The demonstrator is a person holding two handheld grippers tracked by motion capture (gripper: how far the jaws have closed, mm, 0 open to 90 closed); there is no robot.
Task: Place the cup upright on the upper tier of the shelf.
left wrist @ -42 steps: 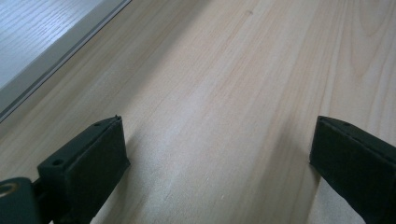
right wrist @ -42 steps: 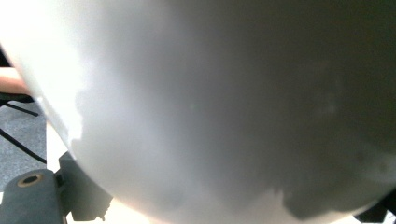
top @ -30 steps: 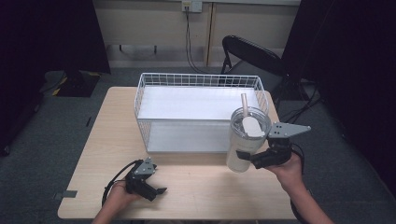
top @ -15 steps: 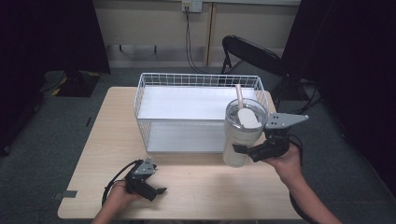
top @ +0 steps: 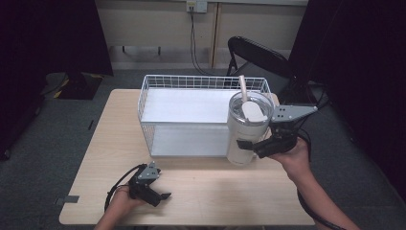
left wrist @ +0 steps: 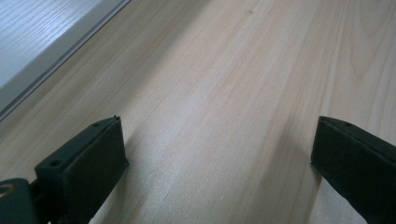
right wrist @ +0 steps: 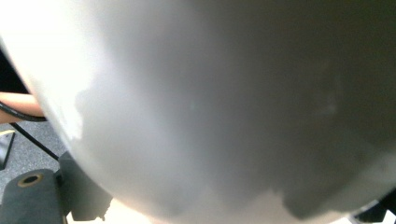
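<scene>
Your right tool point(top: 253, 146) is clamped on the lower body of the white tumbler point(top: 246, 129), gripping it from the side so the cup stays upright with its straw point(top: 242, 88) pointing up. The tumbler is lifted clear of the tabletop point(top: 201, 184), at the front right corner of the wire basket point(top: 191, 82), its base roughly level with the basket's near rim. A side grip low on the body leaves the lid and straw free, which suits carrying it over the wire wall. In the right gripper view the tumbler wall sits so close that the jaw contact is hard to make out, so I judge the hold secure mainly from the high view. Your left tool point(top: 160, 194) rests low near the front left of the tabletop, jaws spread wide with nothing between them, well apart from the basket.
</scene>
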